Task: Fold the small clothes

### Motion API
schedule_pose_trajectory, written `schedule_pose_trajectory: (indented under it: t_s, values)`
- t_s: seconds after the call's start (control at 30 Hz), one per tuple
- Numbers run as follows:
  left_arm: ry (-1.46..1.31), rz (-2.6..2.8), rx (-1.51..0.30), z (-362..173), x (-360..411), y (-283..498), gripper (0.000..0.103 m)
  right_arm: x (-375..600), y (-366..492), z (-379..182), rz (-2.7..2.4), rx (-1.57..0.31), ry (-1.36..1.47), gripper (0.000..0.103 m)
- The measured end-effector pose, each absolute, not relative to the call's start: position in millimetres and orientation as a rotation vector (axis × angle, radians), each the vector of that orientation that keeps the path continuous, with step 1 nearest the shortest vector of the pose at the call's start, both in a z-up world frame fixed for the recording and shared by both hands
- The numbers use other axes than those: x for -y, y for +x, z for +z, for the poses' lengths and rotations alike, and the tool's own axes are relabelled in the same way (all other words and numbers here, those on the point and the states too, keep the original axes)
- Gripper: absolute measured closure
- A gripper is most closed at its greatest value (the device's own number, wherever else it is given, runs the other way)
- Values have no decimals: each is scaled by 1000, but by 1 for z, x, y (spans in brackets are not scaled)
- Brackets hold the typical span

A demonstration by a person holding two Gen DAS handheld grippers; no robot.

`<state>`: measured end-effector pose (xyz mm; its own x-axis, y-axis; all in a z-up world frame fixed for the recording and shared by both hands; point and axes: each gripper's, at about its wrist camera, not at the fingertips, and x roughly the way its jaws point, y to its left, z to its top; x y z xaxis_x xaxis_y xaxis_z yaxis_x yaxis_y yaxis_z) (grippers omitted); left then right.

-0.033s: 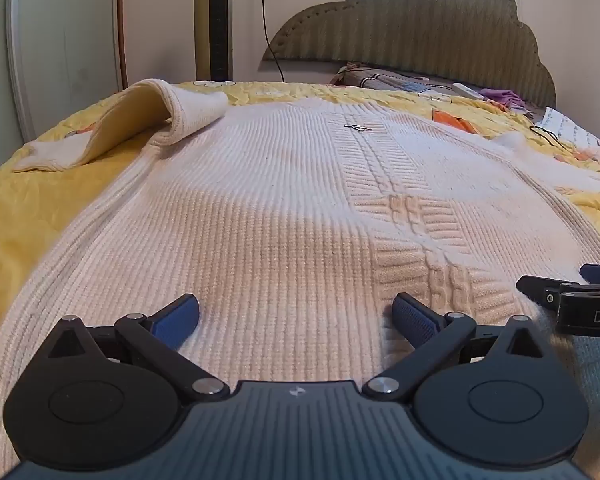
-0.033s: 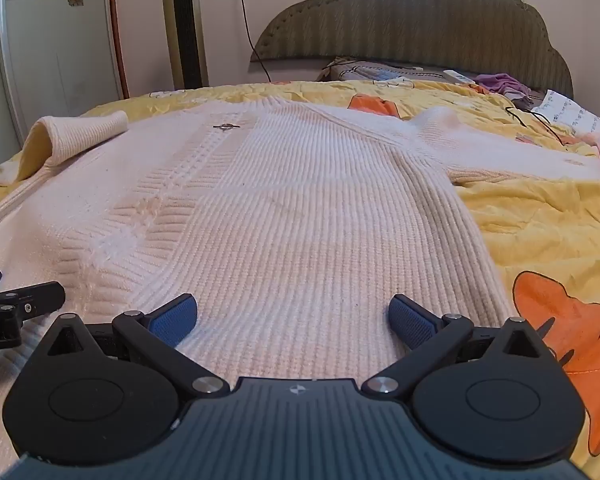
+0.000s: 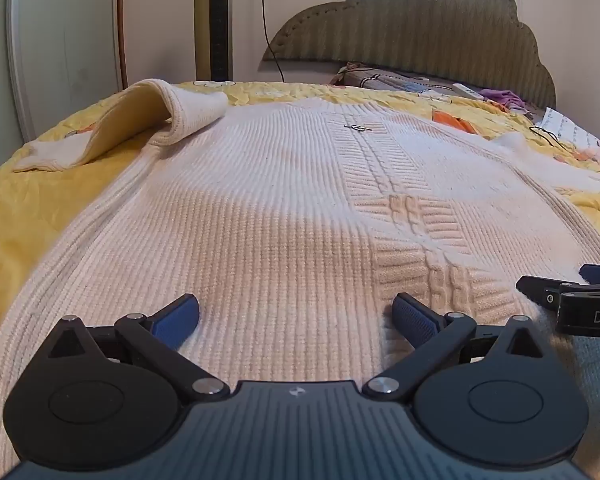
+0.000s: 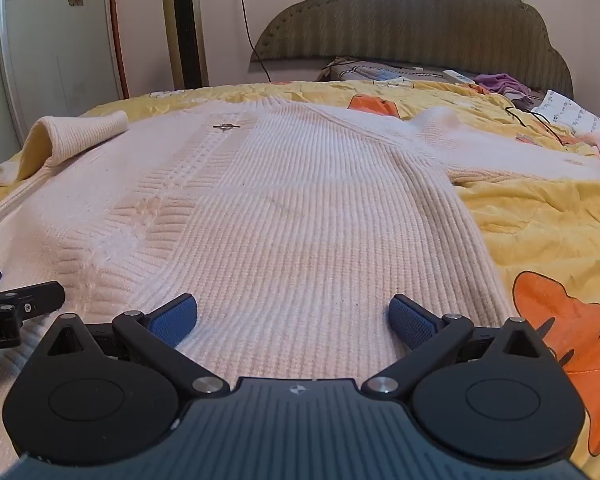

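Both claws gape wide over the sweater's [image 3: 284, 216] near hem, left claw [image 3: 296, 316] and right claw [image 4: 292, 316] side by side. Folding looks unstarted; next likely pinch hem, carry toward twelve o'clock.

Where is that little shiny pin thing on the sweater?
The small metal pin sits on the cream sweater, at the far end of its cable-knit strip towards the headboard; the right wrist view shows it right of the folded-over sleeve.

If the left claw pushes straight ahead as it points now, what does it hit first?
Most likely the cream knit sweater itself. The open left claw sits low over it, nothing else ahead until the small metal clasp; height above the knit is unclear.
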<state>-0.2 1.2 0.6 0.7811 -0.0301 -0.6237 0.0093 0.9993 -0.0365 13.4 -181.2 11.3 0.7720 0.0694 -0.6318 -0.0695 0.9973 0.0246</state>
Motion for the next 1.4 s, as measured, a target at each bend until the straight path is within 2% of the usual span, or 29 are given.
schedule_pose_trajectory:
  t_s: [1.4]
  values:
    - [-33, -22, -668, 1, -1, 0, 0, 182, 12, 13, 76, -679, 2, 1]
